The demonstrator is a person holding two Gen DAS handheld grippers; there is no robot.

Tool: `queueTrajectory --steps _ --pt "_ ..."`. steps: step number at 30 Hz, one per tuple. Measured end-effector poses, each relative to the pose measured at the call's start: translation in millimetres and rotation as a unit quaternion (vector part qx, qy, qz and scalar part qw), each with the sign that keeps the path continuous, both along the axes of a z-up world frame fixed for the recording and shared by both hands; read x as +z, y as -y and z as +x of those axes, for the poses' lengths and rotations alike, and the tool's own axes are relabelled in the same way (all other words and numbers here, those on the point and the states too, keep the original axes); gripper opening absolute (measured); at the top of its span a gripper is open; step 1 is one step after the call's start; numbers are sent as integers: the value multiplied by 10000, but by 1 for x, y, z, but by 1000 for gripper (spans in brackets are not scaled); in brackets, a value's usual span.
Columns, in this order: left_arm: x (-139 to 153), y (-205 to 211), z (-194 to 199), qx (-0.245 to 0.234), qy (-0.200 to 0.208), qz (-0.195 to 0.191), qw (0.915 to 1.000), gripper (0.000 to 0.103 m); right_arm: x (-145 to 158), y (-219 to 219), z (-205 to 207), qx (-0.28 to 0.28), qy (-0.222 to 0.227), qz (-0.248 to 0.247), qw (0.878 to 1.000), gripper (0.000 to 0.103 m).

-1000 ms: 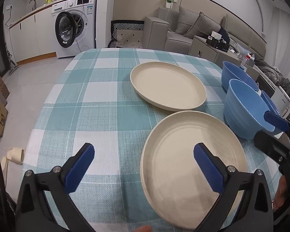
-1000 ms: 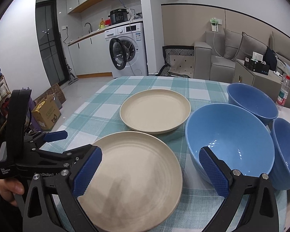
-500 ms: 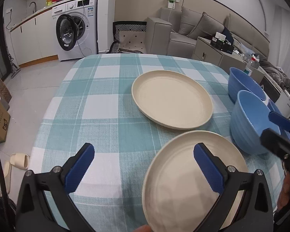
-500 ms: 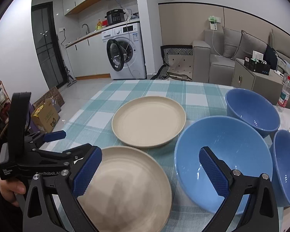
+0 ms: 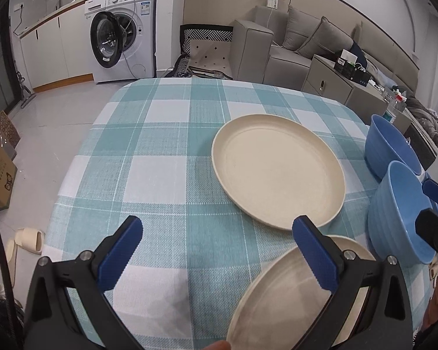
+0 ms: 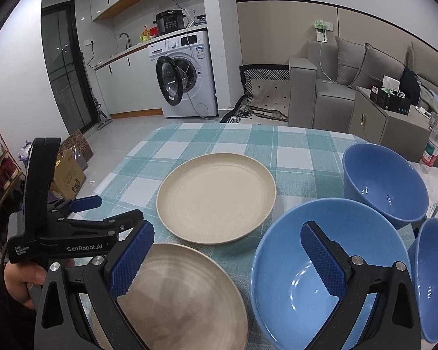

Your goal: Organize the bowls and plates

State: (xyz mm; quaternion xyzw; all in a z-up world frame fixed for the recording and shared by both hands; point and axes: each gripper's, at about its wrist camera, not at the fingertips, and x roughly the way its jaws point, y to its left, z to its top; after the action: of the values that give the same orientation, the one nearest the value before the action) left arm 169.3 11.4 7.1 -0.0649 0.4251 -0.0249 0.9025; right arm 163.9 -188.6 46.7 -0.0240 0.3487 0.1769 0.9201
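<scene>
Beside near plate (image 5: 280, 300), left claw (image 5: 217, 252) wide

Left wrist view low over the near left of the checked table (image 5: 166, 157), facing far across it, right wrist view close over the near right, both sharing the two cream plates (image 5: 277, 169) (image 6: 216, 195), blue bowls (image 6: 330, 271), far washing machine (image 5: 122, 32)

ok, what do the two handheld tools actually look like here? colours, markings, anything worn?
Both match: black plastic frames with silver screws and two fingers faced with blue cross-hatched pads. The left tool, seen side-on from the right wrist camera, carries white lettering "GenRobot.AI" and "Data Acquisition System". The right tool shows the same pads. A dark sleeve shows behind the left hand.
</scene>
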Motion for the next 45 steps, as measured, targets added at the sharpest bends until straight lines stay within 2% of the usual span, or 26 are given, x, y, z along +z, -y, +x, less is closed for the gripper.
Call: queueTrajectory --steps 7,12,20,35,45 --pt "-9 0 23 46 -185 -7 9998 99 -5 -2 10 -27 -91 -41 9999 102" --pt "-22 2 37 -11 -405 21 9992 80 -7 -2 14 -52 -116 -72 9999 102" --pt "-34 8 48 -96 -610 24 9981 59 -9 1 18 -136 -155 -140 9997 102" --pt "-37 -12 42 156 -600 -58 9981 59 -16 -4 23 -105 -280 -181 9994 102" --pt "-39 -38 23 408 -566 -47 9976 59 -20 -28 27 119 -352 -301 9989 102"
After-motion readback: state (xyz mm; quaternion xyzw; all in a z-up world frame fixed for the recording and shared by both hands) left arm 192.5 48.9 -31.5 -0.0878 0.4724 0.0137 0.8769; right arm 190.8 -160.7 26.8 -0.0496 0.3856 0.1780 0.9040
